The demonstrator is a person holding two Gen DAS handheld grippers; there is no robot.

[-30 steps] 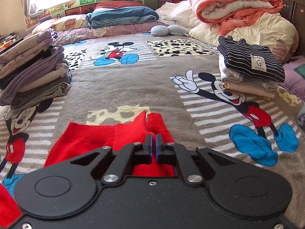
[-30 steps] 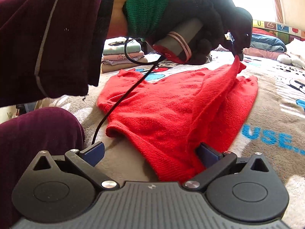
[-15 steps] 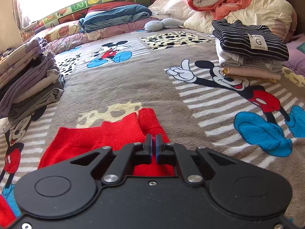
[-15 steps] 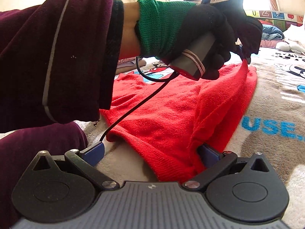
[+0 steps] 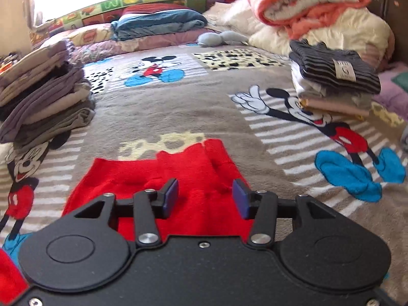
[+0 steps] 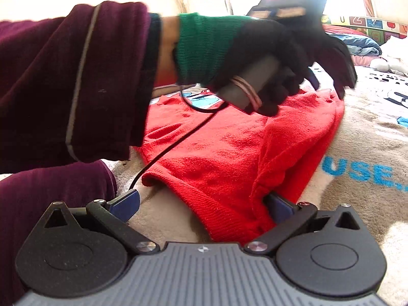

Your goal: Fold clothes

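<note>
A red knit garment point(image 5: 178, 170) lies partly folded on the cartoon-print bed blanket point(image 5: 165, 117). My left gripper point(image 5: 205, 199) hovers just over the garment's far folded edge. Its jaws are opening, and the red cloth lies flat below them without touching the pads. In the right wrist view that same left gripper point(image 6: 329, 83) sits in a black-gloved hand point(image 6: 267, 58) above the red garment point(image 6: 229, 158). My right gripper point(image 6: 202, 204) stands wide open at the near hem. Fabric lies between its fingers, and a fold drapes over the right pad point(image 6: 279, 206).
Folded clothes are stacked at the left point(image 5: 43, 102) and at the right, topped by a striped piece point(image 5: 334, 74). A pink quilt point(image 5: 313, 2) and pillows point(image 5: 158, 23) line the back. A maroon sleeve point(image 6: 76, 81) and knee point(image 6: 38, 199) fill the right view's left side.
The left gripper was shut on a pinch of the red garment, sank with it toward the bed, and has now opened and let go. The right gripper stayed put and wide open.
</note>
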